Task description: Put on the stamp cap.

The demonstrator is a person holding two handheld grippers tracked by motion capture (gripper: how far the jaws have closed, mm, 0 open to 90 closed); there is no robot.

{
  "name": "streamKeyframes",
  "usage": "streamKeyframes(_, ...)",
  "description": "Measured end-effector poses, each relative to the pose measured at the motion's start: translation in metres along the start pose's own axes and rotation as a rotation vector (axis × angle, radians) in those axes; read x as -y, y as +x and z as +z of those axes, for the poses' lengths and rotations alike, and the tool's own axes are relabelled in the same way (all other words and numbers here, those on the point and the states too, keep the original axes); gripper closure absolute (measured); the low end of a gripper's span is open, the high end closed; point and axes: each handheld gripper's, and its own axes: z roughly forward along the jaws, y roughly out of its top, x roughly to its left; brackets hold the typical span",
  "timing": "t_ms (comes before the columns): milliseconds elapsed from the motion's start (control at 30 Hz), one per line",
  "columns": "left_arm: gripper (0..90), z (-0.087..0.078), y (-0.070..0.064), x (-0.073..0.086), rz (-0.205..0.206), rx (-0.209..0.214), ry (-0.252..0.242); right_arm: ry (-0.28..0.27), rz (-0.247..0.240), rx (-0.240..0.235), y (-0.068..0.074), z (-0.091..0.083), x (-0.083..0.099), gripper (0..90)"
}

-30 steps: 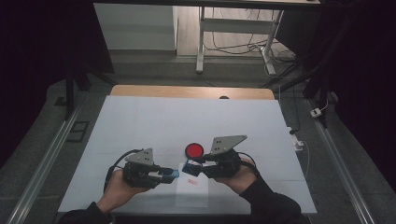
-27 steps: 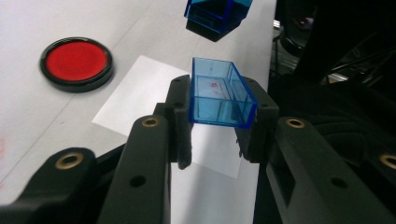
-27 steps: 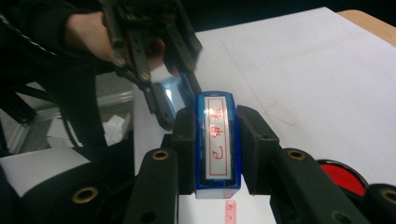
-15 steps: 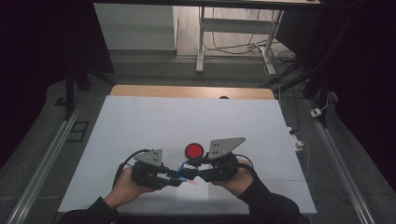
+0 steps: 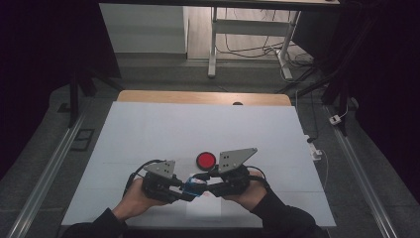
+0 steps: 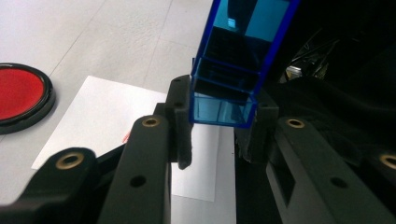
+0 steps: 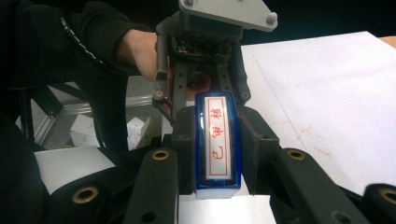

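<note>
Bridging both grippers' closed jaws: blue stamp [image 7: 217,144].

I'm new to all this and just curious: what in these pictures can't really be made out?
- Blue stamp, high view: too small, wedged between the left gripper and right gripper.
- Stamp's far end, left gripper view: cut off by the top edge.
- Red marks on the white paper, right gripper view: too faint to read.
- Red pad, left gripper view: cut by the left edge.
</note>
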Motion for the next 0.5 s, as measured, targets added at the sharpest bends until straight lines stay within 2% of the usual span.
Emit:
streamKeyframes(233,68.2,-0.0012,0.0004,0.0012,0.018,0.040,-0.033,-0.013,0.004,-0.025,-0.0001,-0.0003,0.0004,70.0)
streamKeyframes(367,68.2,-0.0021,0.0003,0.0015,0.023,0.043,-0.043,-0.014,-0.002,-0.034,0.0004,0.0004,0.0004,70.0)
streamKeyframes(500,68.4,-0.0037,0.0003,0.0015,0.025,0.048,-0.061,-0.030,0.012,-0.039,-0.0008,-0.0003,0.0014,70.0)
